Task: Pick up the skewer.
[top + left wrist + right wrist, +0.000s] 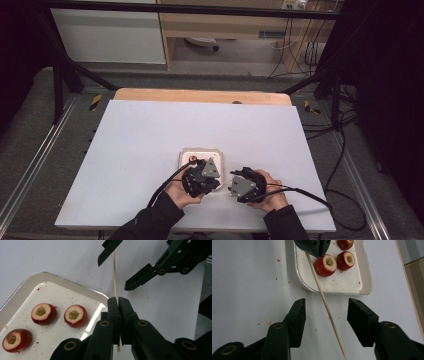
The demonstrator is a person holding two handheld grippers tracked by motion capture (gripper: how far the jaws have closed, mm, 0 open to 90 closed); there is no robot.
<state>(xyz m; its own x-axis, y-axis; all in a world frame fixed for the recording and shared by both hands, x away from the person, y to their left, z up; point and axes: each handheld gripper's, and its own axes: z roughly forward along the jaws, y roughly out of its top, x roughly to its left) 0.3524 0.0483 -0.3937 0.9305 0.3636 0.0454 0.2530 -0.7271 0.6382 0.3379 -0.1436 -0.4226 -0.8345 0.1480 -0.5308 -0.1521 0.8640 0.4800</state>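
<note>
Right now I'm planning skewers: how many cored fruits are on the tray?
3 on the tray: one at its middle, one beside it, one near the frame's lower-left corner. Others may be hidden.

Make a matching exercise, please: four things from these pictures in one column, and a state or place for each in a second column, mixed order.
Things:
1. left gripper
2. right gripper
3. skewer
4. cored red fruits

States or places:
a. jaws open, one on each side of the stick
b. lying on the white tray
c. jaws shut on the stick
d. thin, wooden, held at one end

Pairs: 1-c, 2-a, 3-d, 4-b
</note>
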